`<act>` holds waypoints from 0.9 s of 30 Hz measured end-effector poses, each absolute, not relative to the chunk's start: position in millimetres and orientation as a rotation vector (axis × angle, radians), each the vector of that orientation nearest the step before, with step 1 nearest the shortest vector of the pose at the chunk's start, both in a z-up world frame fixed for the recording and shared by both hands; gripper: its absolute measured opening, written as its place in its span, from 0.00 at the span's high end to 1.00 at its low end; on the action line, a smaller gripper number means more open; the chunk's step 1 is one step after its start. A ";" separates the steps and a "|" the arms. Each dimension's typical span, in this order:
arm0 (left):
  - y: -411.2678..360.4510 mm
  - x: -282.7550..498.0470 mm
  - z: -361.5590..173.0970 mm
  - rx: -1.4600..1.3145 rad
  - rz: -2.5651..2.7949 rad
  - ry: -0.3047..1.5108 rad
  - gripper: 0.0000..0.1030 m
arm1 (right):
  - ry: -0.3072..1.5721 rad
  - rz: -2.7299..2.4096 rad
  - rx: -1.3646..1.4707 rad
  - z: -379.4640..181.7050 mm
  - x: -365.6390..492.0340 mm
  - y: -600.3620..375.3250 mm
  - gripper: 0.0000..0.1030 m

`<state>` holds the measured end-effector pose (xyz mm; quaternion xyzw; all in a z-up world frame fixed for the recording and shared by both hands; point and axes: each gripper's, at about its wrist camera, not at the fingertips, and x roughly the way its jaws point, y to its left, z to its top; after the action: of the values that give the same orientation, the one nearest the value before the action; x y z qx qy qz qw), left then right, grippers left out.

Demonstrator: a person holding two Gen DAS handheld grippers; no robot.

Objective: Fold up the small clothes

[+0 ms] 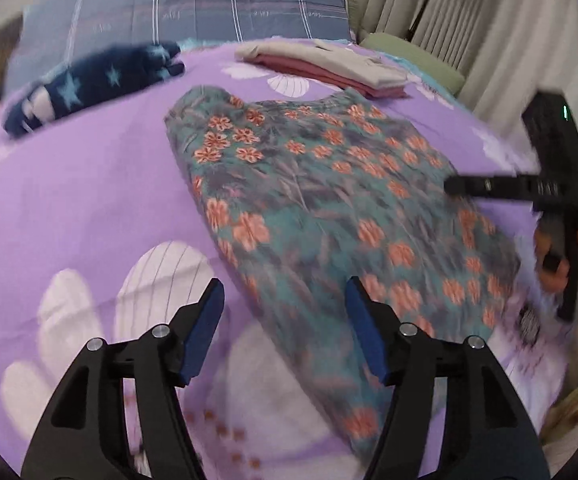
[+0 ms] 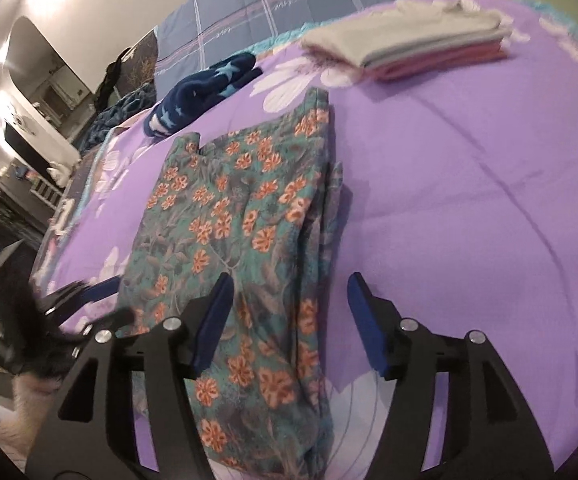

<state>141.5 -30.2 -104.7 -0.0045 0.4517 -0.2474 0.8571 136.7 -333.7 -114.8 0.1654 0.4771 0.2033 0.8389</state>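
Observation:
A teal garment with orange flowers (image 1: pixel 321 192) lies flat, folded lengthwise, on the purple bedspread (image 1: pixel 89 168). It also shows in the right wrist view (image 2: pixel 241 232). My left gripper (image 1: pixel 285 312) is open and empty, hovering over the garment's near left edge. My right gripper (image 2: pixel 289 304) is open and empty above the garment's near right edge. The right gripper shows at the right in the left wrist view (image 1: pixel 489 186), and the left gripper is a blurred shape at the lower left of the right wrist view (image 2: pixel 85 292).
A stack of folded clothes, beige on pink, (image 1: pixel 329 64) sits at the far side of the bed (image 2: pixel 409 44). A navy star-print garment (image 1: pixel 93 80) lies bunched at the far left. A blue plaid pillow (image 1: pixel 217 0) and curtains (image 1: pixel 469 20) are behind.

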 end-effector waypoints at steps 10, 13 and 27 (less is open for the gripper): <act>-38.0 235.8 -120.5 -0.172 -0.569 0.987 0.49 | 1.029 0.568 0.391 -125.6 212.4 -322.8 0.52; -38.8 245.3 -119.3 -0.169 -0.551 0.982 0.89 | 1.072 0.549 0.382 -132.8 220.9 -312.4 0.83; -144.6 164.8 75.6 0.061 -0.731 0.498 0.92 | 0.442 0.331 0.262 49.8 66.6 -404.5 0.87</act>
<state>164.8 -144.6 75.6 0.0295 0.2409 -0.3538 0.9033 66.6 -404.5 49.8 0.1290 0.2176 0.1629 0.9536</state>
